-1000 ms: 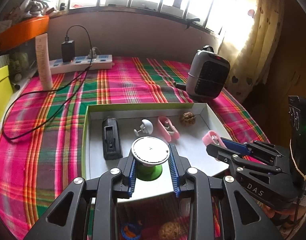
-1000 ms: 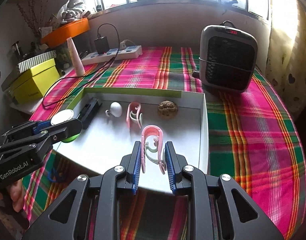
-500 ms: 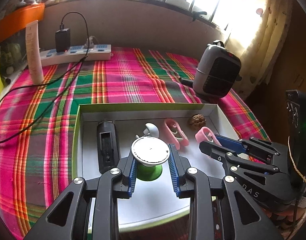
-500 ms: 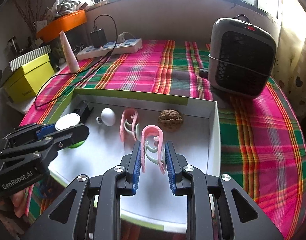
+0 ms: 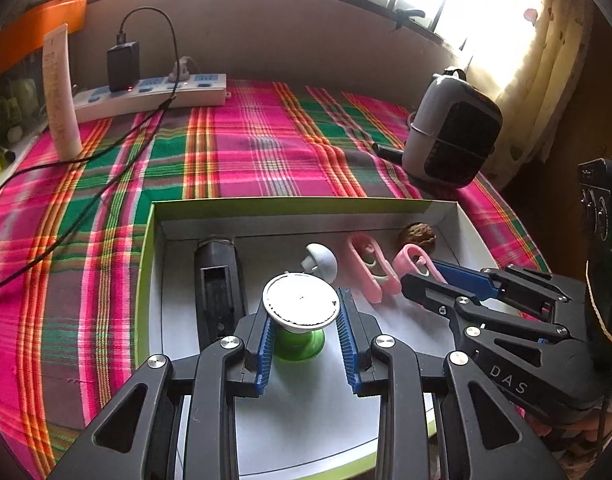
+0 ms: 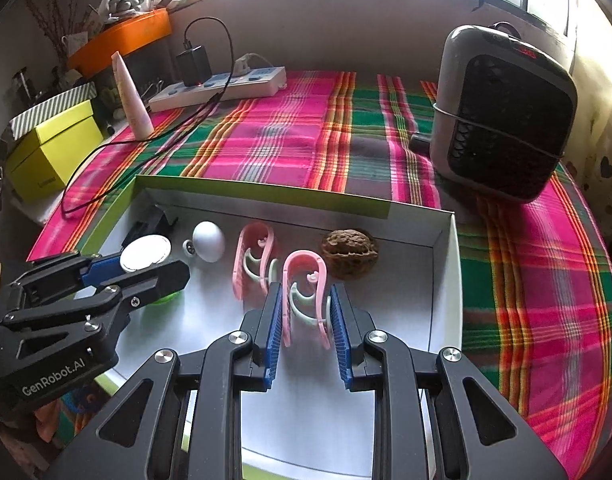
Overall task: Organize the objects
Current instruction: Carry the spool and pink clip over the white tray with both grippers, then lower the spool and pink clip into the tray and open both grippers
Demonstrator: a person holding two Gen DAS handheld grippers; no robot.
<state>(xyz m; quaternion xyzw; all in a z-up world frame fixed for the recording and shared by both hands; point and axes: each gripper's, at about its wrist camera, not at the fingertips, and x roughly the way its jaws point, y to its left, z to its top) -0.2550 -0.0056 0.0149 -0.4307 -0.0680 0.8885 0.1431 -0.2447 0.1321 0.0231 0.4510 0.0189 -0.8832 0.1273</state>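
The left gripper (image 5: 304, 330) is closed on a green suction-cup holder (image 5: 300, 340) with a white disc top, its blue pads clamping the narrow neck just under the disc; it hangs over the near-left part of the white tray (image 6: 446, 280), beside a black clip-like device (image 5: 216, 280). That neck looks the right place to hold — stiff plastic, light, and the overhanging disc should stop it slipping down; the soft cup base would probably squash.

The right gripper (image 6: 306, 312) pinches a pink plastic clip (image 6: 304, 292) across its two long sides, over the middle of the tray; a second pink clip (image 6: 254, 258) lies just beside it, and a walnut (image 6: 350, 252) sits near the far-right corner, a white knob (image 6: 209, 241) further left. The clip seems light, thin and springy — too hard a squeeze would likely flex it, so gentle pressure near the straight legs suits it best.
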